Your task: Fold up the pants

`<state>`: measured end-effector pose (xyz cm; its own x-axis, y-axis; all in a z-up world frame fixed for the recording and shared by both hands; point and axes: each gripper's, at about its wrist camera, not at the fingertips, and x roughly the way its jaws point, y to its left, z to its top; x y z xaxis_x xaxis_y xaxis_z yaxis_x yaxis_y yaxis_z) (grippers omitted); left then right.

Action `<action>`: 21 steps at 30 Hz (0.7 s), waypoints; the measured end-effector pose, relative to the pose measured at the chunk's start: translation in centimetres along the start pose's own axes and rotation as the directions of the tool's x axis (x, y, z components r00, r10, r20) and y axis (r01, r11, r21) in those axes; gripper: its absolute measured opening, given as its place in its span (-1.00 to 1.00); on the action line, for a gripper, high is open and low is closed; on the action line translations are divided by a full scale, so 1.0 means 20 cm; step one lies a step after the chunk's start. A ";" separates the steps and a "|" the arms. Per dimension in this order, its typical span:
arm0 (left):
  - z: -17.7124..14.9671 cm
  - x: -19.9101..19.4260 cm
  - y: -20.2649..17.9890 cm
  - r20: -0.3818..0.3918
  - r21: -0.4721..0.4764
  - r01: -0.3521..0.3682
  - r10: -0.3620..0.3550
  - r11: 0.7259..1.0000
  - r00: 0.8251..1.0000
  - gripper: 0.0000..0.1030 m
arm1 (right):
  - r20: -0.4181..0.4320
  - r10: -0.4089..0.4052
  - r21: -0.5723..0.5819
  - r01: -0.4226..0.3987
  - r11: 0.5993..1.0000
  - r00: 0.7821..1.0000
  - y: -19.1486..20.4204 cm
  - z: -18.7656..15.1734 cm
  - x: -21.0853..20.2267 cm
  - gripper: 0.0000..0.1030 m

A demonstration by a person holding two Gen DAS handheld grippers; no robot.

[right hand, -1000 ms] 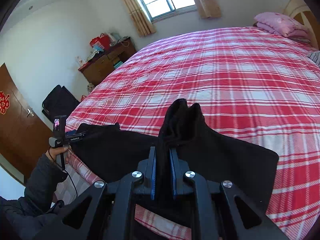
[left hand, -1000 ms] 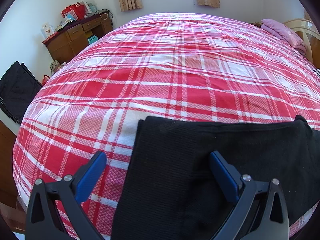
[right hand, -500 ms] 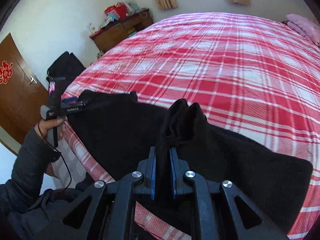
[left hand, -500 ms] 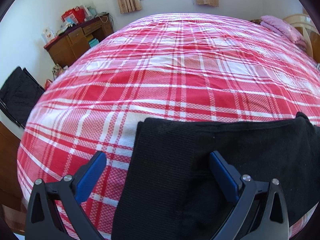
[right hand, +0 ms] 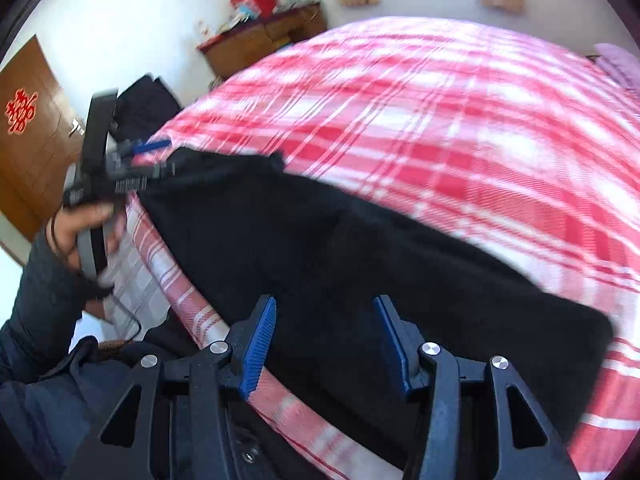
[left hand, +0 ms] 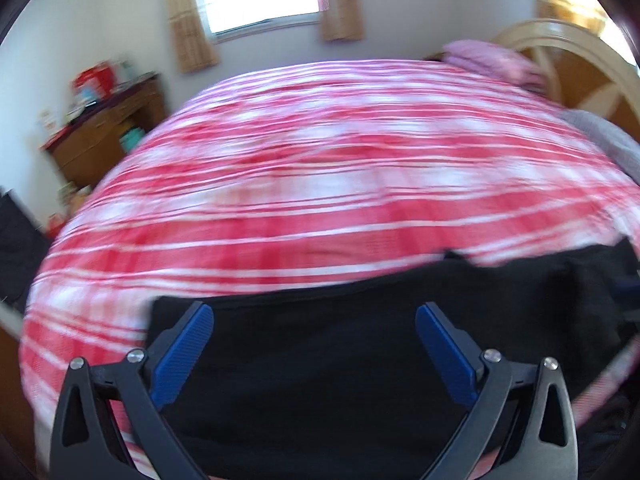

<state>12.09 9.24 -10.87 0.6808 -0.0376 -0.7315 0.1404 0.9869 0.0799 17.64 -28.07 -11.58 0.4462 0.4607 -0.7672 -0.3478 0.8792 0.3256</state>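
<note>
The black pants (left hand: 320, 360) lie folded flat along the near edge of the red plaid bed (left hand: 320, 168); in the right wrist view the pants (right hand: 360, 256) stretch from upper left to lower right. My left gripper (left hand: 314, 312) is open and empty just above the pants' left part. My right gripper (right hand: 326, 304) is open and empty above the pants' middle. The left gripper also shows in the right wrist view (right hand: 132, 168), held in a hand at the pants' far end.
A wooden dresser (left hand: 104, 136) with clutter stands left of the bed under a window. A pink pillow (left hand: 492, 60) and cream headboard (left hand: 568, 52) are at the right. A black bag (right hand: 148, 100) and brown door (right hand: 28, 132) are beside the bed.
My right gripper has opened and let go of the bunched pants, which now lie flat. My left gripper has shifted right over the pants; both views are motion-blurred.
</note>
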 end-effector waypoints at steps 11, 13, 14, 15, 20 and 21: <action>-0.05 0.09 -0.56 -0.096 0.046 0.343 -0.338 0.938 0.936 1.00 | 0.121 -0.130 0.403 0.071 0.913 0.984 -0.62 -0.11 -0.28 0.02; -0.05 0.10 -0.58 -0.113 0.035 0.354 -0.348 0.935 0.931 0.92 | 0.133 -0.117 0.433 0.048 0.900 0.984 -0.66 -0.11 -0.28 0.02; -0.05 0.10 -0.60 -0.121 0.032 0.367 -0.361 0.930 0.925 0.78 | 0.141 -0.112 0.444 0.038 0.895 0.984 -0.68 -0.11 -0.29 0.02; -0.04 0.10 -0.62 -0.129 0.036 0.388 -0.380 0.921 0.916 0.66 | 0.149 -0.117 0.451 0.038 0.892 0.982 -0.69 -0.11 -0.31 0.02; -0.04 0.11 -0.76 -0.169 0.053 0.460 -0.446 0.886 0.879 0.48 | 0.180 -0.157 0.488 0.051 0.871 0.971 -0.76 -0.11 -0.38 0.02; -0.04 0.12 -0.79 -0.185 0.056 0.473 -0.456 0.879 0.871 0.33 | 0.185 -0.165 0.497 0.053 0.866 0.969 -0.78 -0.12 -0.41 0.02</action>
<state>11.00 -6.27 -14.39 0.3958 -0.4538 -0.7984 0.4854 0.8414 -0.2377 17.51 -45.89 -11.72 0.6424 0.3234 -0.6948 0.1326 0.8460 0.5164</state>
